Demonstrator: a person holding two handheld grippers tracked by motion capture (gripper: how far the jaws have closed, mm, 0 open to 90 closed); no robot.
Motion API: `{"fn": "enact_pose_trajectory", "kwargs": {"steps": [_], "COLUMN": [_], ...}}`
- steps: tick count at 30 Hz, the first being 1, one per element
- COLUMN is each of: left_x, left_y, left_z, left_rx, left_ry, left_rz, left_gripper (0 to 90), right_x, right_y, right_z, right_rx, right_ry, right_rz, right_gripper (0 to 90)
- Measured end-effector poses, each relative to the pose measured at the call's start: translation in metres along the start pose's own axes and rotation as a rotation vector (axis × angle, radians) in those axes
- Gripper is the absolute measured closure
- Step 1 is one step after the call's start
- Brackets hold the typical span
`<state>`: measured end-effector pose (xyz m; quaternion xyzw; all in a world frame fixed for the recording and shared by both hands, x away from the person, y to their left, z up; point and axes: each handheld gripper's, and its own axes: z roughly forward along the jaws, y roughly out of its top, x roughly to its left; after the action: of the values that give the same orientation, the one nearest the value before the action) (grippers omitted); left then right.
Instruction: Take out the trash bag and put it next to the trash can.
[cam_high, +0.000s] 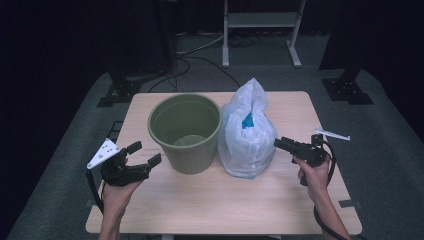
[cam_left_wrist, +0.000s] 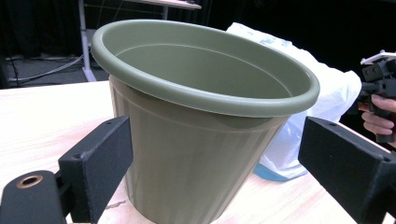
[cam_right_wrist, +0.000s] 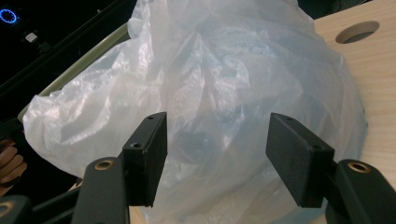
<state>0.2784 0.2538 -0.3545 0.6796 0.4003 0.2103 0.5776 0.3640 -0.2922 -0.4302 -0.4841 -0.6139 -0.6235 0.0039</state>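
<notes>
Your left gripper (cam_high: 142, 155), jaws apart, faces the bucket (cam_high: 185, 131) mid-table; your right gripper (cam_high: 281, 143), also apart, nears the bag (cam_high: 247, 132).

the left hand (cam_high: 117, 192) comes up from the bottom edge on a bare forearm and holds the left gripper (cam_high: 147, 154), whose jaws stand wide apart and point to the right, a grey three-cornered plate (cam_high: 102, 153) on top. the right hand (cam_high: 312, 175) holds the right gripper (cam_high: 278, 142) pointing left, jaws parted as its own view shows, and a cable (cam_high: 325, 225) trails down along the right forearm.
</notes>
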Motion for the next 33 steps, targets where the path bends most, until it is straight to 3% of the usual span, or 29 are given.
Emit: {"fn": "enact_pose_trajectory", "kwargs": {"steps": [8, 23, 33], "left_x": [-0.001, -0.001, -0.002], "left_y": [-0.001, -0.001, -0.001], "left_z": [0.001, 0.001, 0.000], "left_rx": [0.002, 0.003, 0.001], "left_ry": [-0.003, -0.003, -0.003], "left_rz": [0.002, 0.002, 0.000], "left_gripper": [8.8, 8.9, 8.8], "right_x": [-0.005, -0.004, 0.001], "right_y": [-0.012, -0.028, -0.038], "right_z": [-0.009, -0.016, -0.025], "right_rx": [0.004, 0.026, 0.005], "right_ry": [-0.005, -0.023, -0.020], "right_rz": [0.009, -0.016, -0.027], "right_gripper": [37.3, 36.7, 35.5]}}
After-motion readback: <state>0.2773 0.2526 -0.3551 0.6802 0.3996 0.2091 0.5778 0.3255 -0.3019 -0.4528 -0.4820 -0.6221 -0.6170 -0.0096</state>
